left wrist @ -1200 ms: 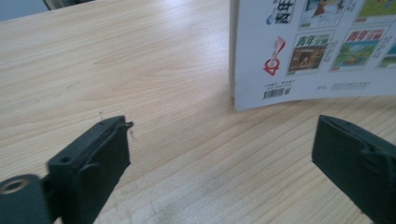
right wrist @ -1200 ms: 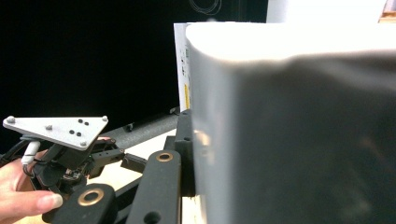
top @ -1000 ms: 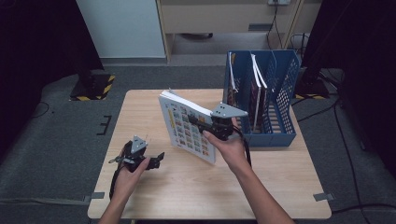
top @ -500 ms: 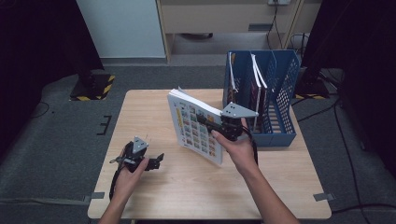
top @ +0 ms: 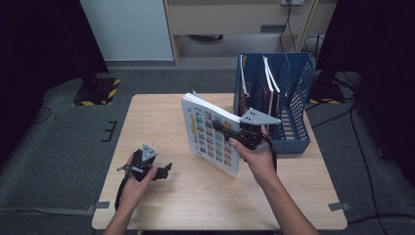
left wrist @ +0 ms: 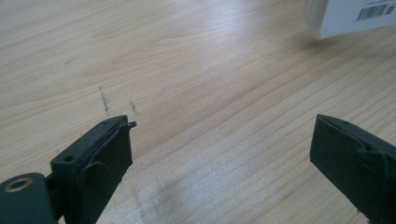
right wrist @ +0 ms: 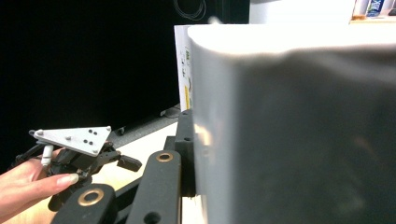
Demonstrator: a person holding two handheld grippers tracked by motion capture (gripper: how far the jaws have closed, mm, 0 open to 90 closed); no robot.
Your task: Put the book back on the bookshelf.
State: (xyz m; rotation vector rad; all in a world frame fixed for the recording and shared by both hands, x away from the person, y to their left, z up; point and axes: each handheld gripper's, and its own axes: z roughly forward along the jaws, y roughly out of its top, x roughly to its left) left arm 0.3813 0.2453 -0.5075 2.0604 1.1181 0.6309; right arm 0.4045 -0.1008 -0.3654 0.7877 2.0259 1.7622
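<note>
A thick booklet (top: 209,133) with a colourful picture-grid cover stands upright over the middle of the wooden table (top: 205,196), and my right gripper (top: 223,128) is shut on its edge. In the right gripper view the booklet (right wrist: 289,126) looms blurred and close, with one black jaw pressed against its side. My left gripper (top: 165,170) rests low at the table's front left, held in a hand, jaws open. Between its jaws lies bare wood in the left gripper view (left wrist: 219,140), and a corner of the booklet (left wrist: 350,16) with a barcode shows at top right.
A blue mesh file rack (top: 298,93) stands at the table's back right, holding several upright folders (top: 266,88). It is just right of the held booklet. Dark floor surrounds the table. The other hand and its gripper (right wrist: 126,162) appear at lower left in the right gripper view.
My right gripper has carried the booklet a little to the right, closer to the blue rack. The left gripper has stayed in place.
</note>
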